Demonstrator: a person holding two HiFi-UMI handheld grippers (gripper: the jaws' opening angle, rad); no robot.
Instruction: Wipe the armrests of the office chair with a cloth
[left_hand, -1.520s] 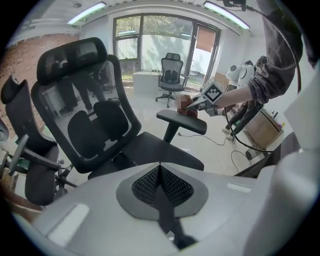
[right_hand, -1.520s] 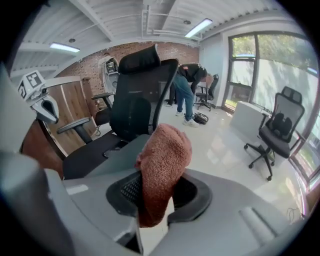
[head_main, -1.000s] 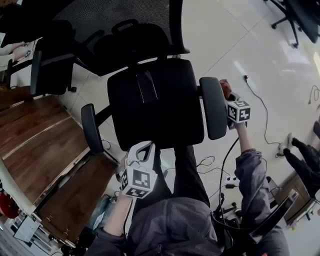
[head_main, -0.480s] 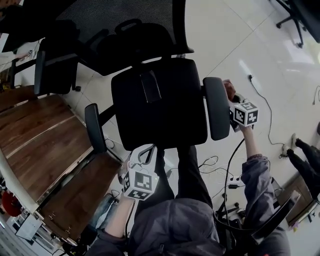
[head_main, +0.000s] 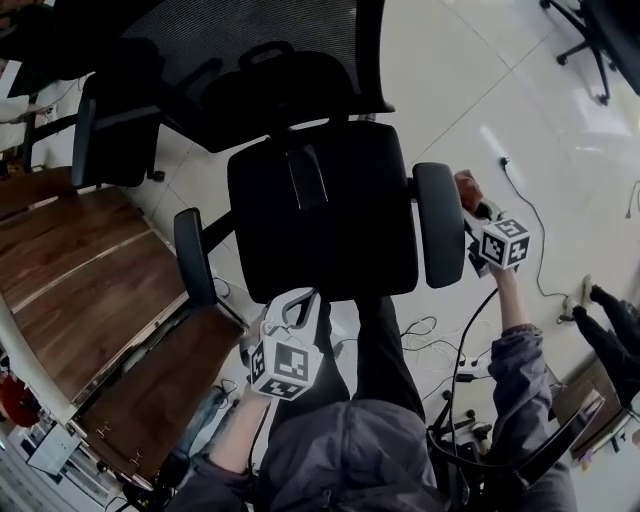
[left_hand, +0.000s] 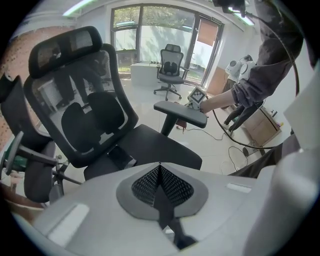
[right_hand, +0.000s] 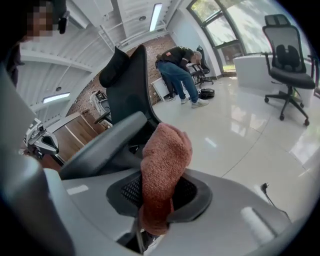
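Note:
The black office chair (head_main: 320, 210) stands in front of me, its seat facing up. Beside the outer edge of the chair's right armrest (head_main: 440, 225), near its far end, my right gripper (head_main: 470, 200) is shut on a reddish-brown cloth (head_main: 464, 184). In the right gripper view the cloth (right_hand: 165, 160) sticks up out of the jaws, with the armrest (right_hand: 105, 142) just left of it; I cannot tell if they touch. My left gripper (head_main: 300, 305) hangs by the seat's front edge, shut on nothing, and the left armrest (head_main: 192, 255) is further left. In the left gripper view the shut jaws (left_hand: 160, 175) point at the seat.
A wooden desk (head_main: 90, 300) lies to the left, with another black chair (head_main: 110, 130) behind it. Cables (head_main: 520, 200) run over the white floor on the right, beside a power strip (head_main: 470, 372). More chairs (right_hand: 287, 60) and a person bending over (right_hand: 177, 72) are farther off.
The right gripper and its cloth have drifted slightly right and toward me beside the right armrest. The left gripper has hardly moved.

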